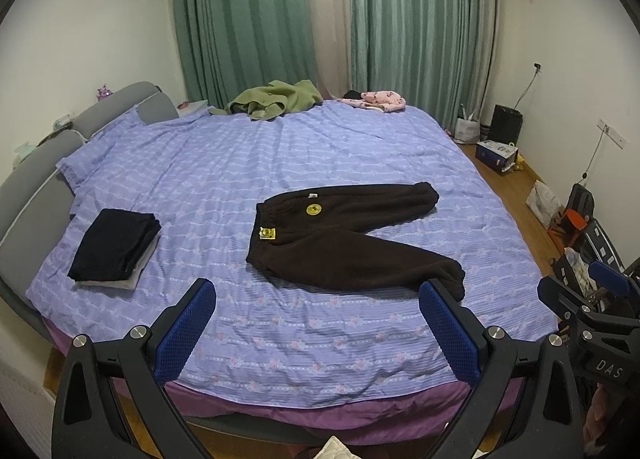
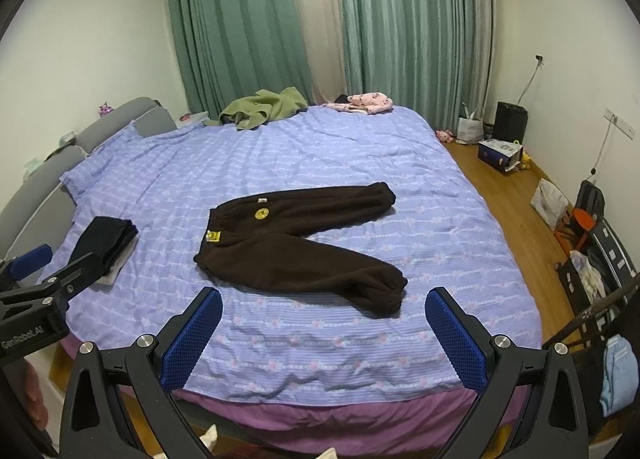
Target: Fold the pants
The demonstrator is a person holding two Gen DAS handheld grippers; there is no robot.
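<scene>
Dark brown fleece pants (image 1: 344, 235) (image 2: 296, 243) lie flat on the purple bedspread (image 1: 304, 335) (image 2: 320, 355), waistband to the left, legs spread apart to the right. A yellow badge (image 1: 314, 210) marks the hip. My left gripper (image 1: 316, 295) hovers open above the bed's near edge, short of the pants, its right blue pad close to the near cuff. My right gripper (image 2: 325, 303) is open too, held back from the near leg. Nothing is between either pair of fingers.
A folded dark stack (image 1: 114, 245) (image 2: 108, 247) rests on the bed's left side. Green clothing (image 1: 268, 99) and a pink garment (image 1: 378, 99) lie at the far edge by the curtains. Wooden floor, boxes and bags (image 2: 502, 153) line the right wall.
</scene>
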